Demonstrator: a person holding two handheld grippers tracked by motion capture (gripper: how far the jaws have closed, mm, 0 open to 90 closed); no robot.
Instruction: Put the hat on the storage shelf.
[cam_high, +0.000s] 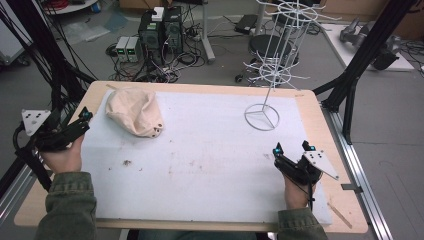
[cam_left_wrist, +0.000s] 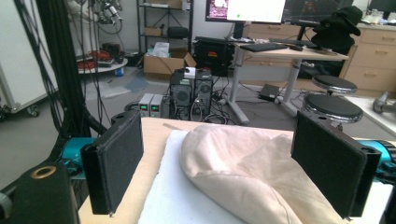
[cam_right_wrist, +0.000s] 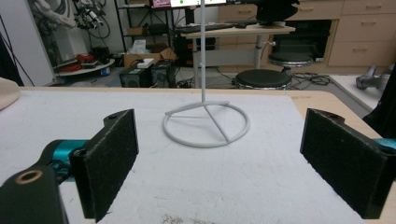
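The counter (cam_high: 310, 107) is a pale wooden top with rounded corners, and a white foam sheet (cam_high: 200, 160) covers most of it, marked here and there with small brown specks. Beyond the far edge the floor holds computer boxes, cables and round stools.

A white wire rack (cam_high: 282, 45) rises at the far right of the sheet. Its thin pole leans up from a ring-shaped base (cam_high: 261, 117) that lies flat on the foam; in the right gripper view that ring (cam_right_wrist: 207, 125) sits straight ahead, well apart from the jaws.

A cream cloth bag (cam_high: 134, 112) lies slumped at the far left of the sheet, near the corner, its open end turned towards the middle of the counter. In the left gripper view the bag (cam_left_wrist: 243, 163) is close in front, lying between the lines of the two jaws, though no pad touches it.

The left gripper (cam_high: 82, 120) is held at the left edge of the counter, just beside the bag, with the person's hand (cam_high: 64, 157) beneath it. Its jaws stand wide apart, grasping nothing.

The right gripper (cam_high: 292, 148) hovers over the near right part of the sheet, pointing towards the ring. Its jaws are likewise spread wide and hold nothing.
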